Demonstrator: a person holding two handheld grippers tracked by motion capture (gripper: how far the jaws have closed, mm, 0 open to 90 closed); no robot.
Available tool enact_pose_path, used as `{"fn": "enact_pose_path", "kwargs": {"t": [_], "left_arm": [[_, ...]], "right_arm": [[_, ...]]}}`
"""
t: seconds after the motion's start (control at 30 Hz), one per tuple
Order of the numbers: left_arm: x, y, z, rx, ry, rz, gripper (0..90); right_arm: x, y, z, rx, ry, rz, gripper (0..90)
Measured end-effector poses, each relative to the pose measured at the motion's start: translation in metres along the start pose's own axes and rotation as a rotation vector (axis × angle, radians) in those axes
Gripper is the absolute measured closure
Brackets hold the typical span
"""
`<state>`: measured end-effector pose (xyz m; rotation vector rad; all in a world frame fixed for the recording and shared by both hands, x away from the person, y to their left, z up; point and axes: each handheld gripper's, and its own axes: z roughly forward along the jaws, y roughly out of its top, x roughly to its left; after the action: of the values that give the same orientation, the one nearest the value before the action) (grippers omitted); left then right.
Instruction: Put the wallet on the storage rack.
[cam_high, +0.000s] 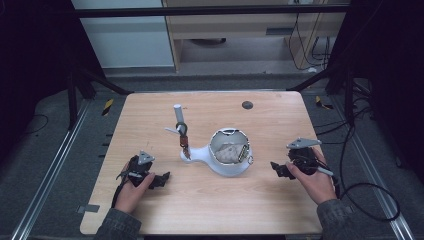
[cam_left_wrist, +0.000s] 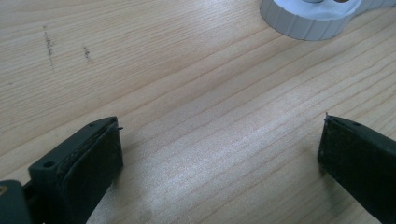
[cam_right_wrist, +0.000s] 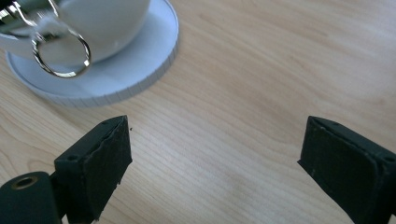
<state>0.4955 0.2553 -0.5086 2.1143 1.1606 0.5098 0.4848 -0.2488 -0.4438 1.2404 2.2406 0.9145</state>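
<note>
1. Wooden table top (cam_high: 210, 200) carries a white stand (cam_high: 227, 167) near its middle, with a white bowl-shaped part (cam_high: 229, 147) sitting on the stand's round base.
2. White as well, a narrower end of the stand (cam_high: 189, 154) reaches toward the left, and a thin brown-and-white tool (cam_high: 182, 132) rises from it, tilted slightly.
3. In the high view the left gripper (cam_high: 161, 179) lies low by the table's near left, in the person's left hand (cam_high: 132, 192), jaws pointing toward the stand but well apart from it.
4. From the left gripper view, its jaws stand wide open, with bare wood between the black pads (cam_left_wrist: 95, 170); nothing is held or touched by them. A ribbed white rim of the stand (cam_left_wrist: 303, 23) lies farther off, at the upper right of that view.
5. On the other side, the right gripper (cam_high: 279, 169) sits in the person's right hand (cam_high: 312, 180), just right of the stand, jaws aimed at it.
6. Seen in the right gripper view, those jaws are also spread wide, with wood alone between the pads (cam_right_wrist: 105, 172); they grip nothing.
7. Ahead of the right jaws, near but not touching, lie the stand's round base (cam_right_wrist: 140, 70) and a small metal ring (cam_right_wrist: 60, 53) hanging at the bowl's side.
</note>
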Motion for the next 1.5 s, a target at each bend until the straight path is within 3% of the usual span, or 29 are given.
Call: {"fn": "enact_pose_path", "kwargs": {"t": [0.23, 0.77, 1.0, 1.5], "left_arm": [[0.000, 0.000, 0.000, 0.000, 0.000, 0.000, 0.0], [0.000, 0.000, 0.000, 0.001, 0.002, -0.001, 0.0], [0.000, 0.000, 0.000, 0.000, 0.002, -0.002, 0.0], [0.000, 0.000, 0.000, 0.000, 0.002, -0.001, 0.0]], "right_arm": [[-0.001, -0.021, 0.021, 0.039, 0.010, 0.038, 8.1], [-0.017, -0.041, 0.049, 0.018, -0.085, 0.168, 6.6], [-0.015, -0.042, 0.052, 0.010, -0.105, 0.164, 4.2], [-0.003, -0.041, 0.056, -0.004, -0.165, 0.214, 0.6]]}}
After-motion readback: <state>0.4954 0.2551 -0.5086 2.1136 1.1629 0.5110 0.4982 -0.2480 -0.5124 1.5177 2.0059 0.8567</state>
